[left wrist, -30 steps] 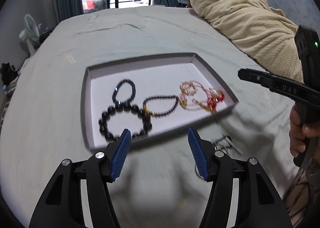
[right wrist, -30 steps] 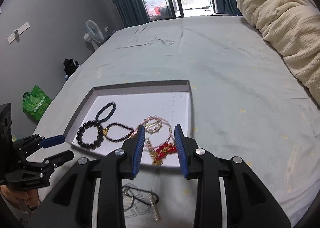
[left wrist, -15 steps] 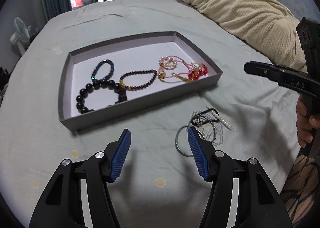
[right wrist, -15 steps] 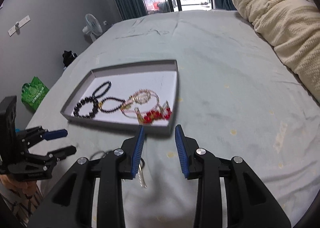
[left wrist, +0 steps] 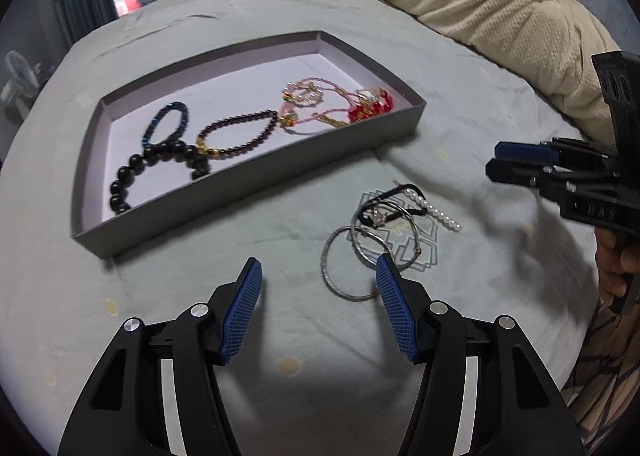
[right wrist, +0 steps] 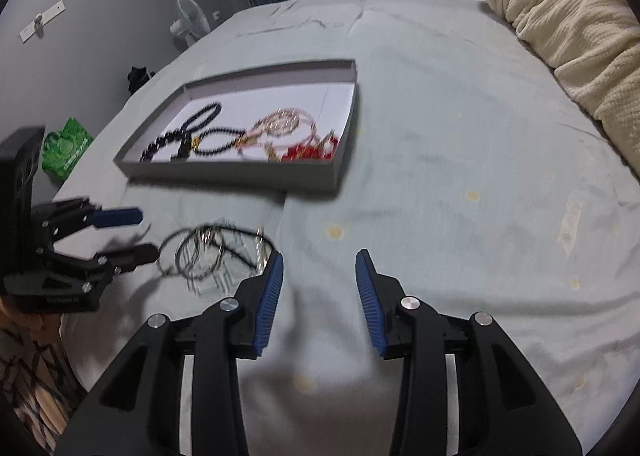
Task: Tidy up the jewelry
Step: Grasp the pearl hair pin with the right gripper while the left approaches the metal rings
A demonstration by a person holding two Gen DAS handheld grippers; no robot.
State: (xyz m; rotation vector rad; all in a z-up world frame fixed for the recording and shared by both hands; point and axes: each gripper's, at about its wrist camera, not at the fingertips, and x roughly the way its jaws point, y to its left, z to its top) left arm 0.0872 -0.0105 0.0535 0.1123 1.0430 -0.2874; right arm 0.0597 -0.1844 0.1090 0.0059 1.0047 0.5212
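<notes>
A grey tray (left wrist: 248, 184) (right wrist: 256, 172) lies on the bed and holds a black bead bracelet (left wrist: 160, 160), a blue bead bracelet (left wrist: 168, 122), a dark red bead bracelet (left wrist: 240, 134) and pink and red strings (left wrist: 336, 108). A loose pile of metal bangles (left wrist: 360, 252) (right wrist: 208, 252) with a pearl clip (left wrist: 434, 210) lies on the sheet in front of the tray. My left gripper (left wrist: 318, 272) (right wrist: 140, 232) is open and empty, just short of the pile. My right gripper (right wrist: 320, 268) (left wrist: 494, 160) is open and empty, to the right of the pile.
A folded cream blanket (left wrist: 480, 0) (right wrist: 568, 16) lies at the right side of the bed. The grey-green sheet (right wrist: 460, 136) stretches to the window. A fan (right wrist: 188, 22) and a green bag (right wrist: 66, 146) stand off the bed's left side.
Both grippers have pulled back from over the tray toward the near edge of the bed. The bangle pile has come into view in front of them. The right gripper has opened wider.
</notes>
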